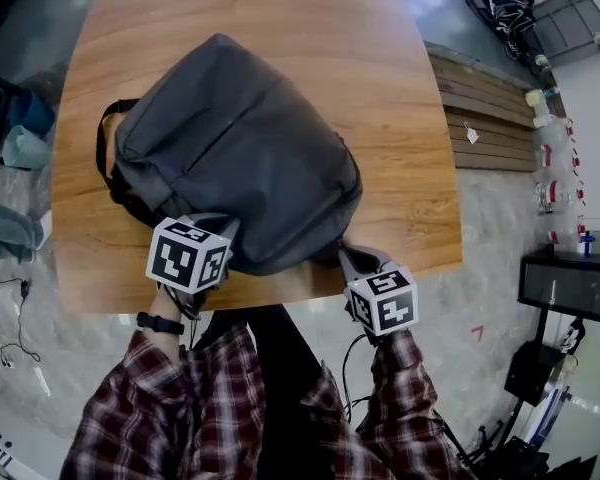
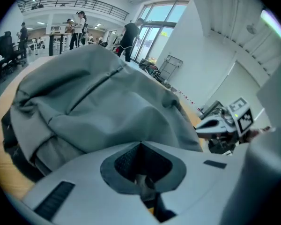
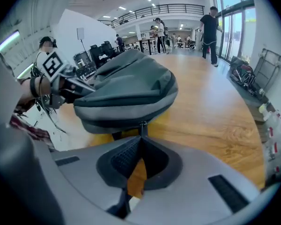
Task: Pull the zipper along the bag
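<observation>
Grey bag (image 1: pixel 240 158) on wood worktop (image 1: pixel 400 88), near front edge. L gripper (image 2: pixel 140 146): fingers closed, pinching bag fabric at near-left corner. R gripper (image 3: pixel 141 137): fingers closed on zipper pull (image 3: pixel 143 127) at bag's near-right edge.

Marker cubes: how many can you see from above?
2. One cube rides the left gripper at the backpack's near-left edge; the other rides the right gripper at its near-right corner.
</observation>
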The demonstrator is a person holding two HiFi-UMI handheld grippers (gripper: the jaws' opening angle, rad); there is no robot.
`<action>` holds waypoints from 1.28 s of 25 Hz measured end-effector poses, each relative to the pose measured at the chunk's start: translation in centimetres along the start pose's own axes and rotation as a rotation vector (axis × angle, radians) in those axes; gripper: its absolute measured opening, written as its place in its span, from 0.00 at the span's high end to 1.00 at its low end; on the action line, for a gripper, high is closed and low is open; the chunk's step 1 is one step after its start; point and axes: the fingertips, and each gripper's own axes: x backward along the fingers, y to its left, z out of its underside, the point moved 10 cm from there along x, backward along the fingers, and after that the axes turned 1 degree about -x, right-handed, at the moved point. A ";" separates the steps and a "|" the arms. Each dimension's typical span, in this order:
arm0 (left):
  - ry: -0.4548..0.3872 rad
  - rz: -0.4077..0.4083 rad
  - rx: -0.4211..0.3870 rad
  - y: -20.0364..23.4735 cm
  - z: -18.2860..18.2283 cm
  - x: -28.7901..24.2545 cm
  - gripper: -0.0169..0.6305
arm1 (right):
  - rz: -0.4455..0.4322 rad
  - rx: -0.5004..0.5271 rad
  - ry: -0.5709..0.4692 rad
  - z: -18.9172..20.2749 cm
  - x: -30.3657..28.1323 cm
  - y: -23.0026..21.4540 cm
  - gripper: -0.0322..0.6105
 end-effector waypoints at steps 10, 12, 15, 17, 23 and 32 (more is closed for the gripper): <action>-0.202 -0.169 -0.112 -3.8 -5.0 5.4 0.96 | -0.258 0.057 -0.032 -0.2 -2.5 14.1 0.93; -0.186 -0.098 -0.082 -4.5 -3.8 3.7 0.96 | -0.269 0.084 -0.030 -0.7 -3.1 15.6 0.93; -0.146 -0.079 -0.048 -3.5 -0.5 1.1 0.96 | -0.272 0.095 -0.020 -0.8 -3.5 15.9 0.93; -0.166 -0.085 -0.052 -2.8 1.1 0.4 0.96 | -0.273 0.101 -0.009 -0.5 -3.8 15.5 0.93; -0.159 -0.052 -0.087 -2.6 1.6 0.5 0.96 | -0.204 0.140 0.010 0.5 -3.4 12.8 0.93; -0.114 -0.039 -0.125 -2.9 1.8 0.1 0.96 | -0.050 0.210 0.009 -0.9 -2.6 4.6 0.93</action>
